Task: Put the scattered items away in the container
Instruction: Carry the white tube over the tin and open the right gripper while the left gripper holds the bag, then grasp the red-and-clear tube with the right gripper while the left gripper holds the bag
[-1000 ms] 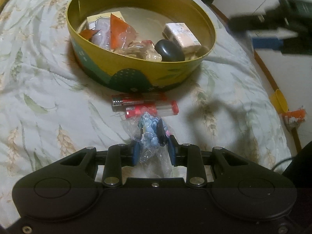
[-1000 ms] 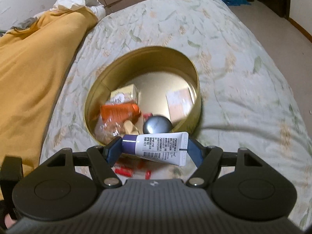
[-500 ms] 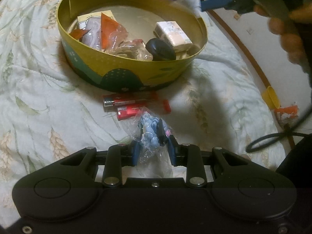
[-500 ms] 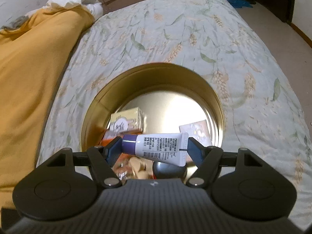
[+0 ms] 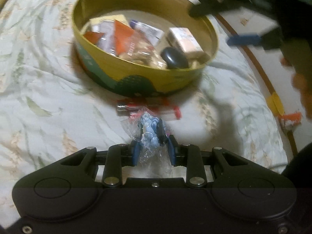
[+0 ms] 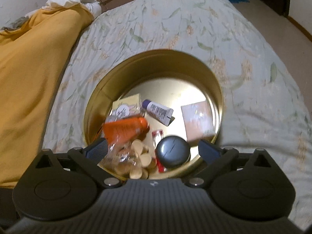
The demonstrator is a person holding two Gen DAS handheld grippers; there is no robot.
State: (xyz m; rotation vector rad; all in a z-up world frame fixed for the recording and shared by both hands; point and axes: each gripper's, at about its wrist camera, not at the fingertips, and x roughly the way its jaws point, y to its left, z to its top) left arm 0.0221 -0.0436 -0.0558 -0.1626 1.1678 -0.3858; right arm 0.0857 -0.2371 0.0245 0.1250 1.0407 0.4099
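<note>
**Tube lands in the tin as one bag waits outside**

Nearest us, our left gripper (image 5: 154,150) pinches a crinkled clear plastic bag of small blue trinkets (image 5: 151,131), lifted just short of the round gold metal tin (image 5: 136,74) on the pale leaf-print bedspread (image 5: 39,78). Between bag and tin, two red cylindrical batteries (image 5: 148,108) lie against the tin's foot. Our right gripper (image 6: 154,151) hangs over the tin's near rim, jaws opening wide with nothing between them. Inside the tin, a dark round compact (image 6: 173,153) sits nearest, an orange-topped packet (image 6: 126,129) beside it, and the white tube with a purple cap (image 6: 158,112) lies further in, at the middle.
</note>
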